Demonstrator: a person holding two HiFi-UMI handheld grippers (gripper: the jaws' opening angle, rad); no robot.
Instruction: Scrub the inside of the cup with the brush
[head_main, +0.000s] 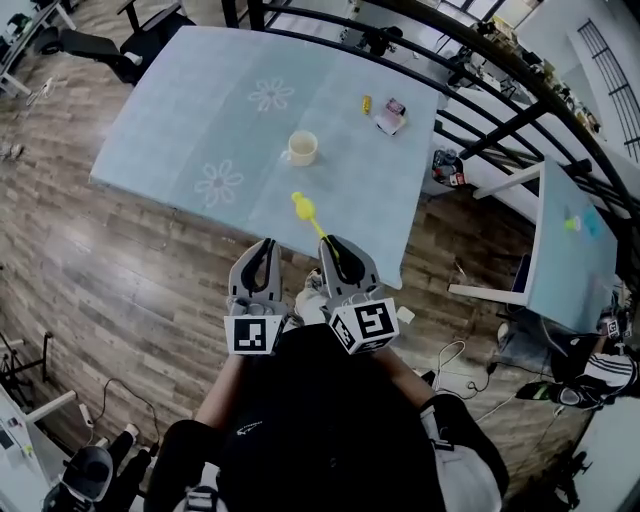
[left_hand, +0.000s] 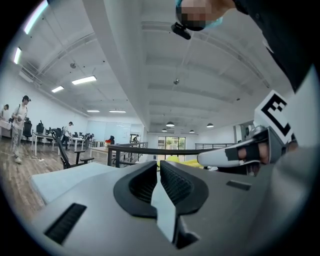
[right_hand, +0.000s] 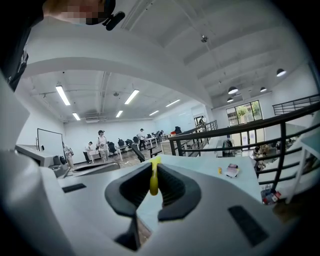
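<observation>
A cream cup (head_main: 301, 148) stands upright near the middle of the pale blue table (head_main: 190, 110). My right gripper (head_main: 333, 248) is shut on the handle of a yellow brush (head_main: 304, 208). The brush head points toward the cup from over the table's near edge, well short of it. In the right gripper view the yellow handle (right_hand: 154, 178) sits pinched between the black pads (right_hand: 172, 186). My left gripper (head_main: 265, 248) hovers beside the right one, shut and holding nothing. Its pads (left_hand: 172, 184) meet in the left gripper view.
A small pink-and-white item (head_main: 391, 116) and a little yellow object (head_main: 366, 103) lie at the table's far right. A black railing (head_main: 520, 70) runs behind. A second pale table (head_main: 565, 250) stands at the right. Black chairs (head_main: 140, 45) stand at the far left on the wooden floor.
</observation>
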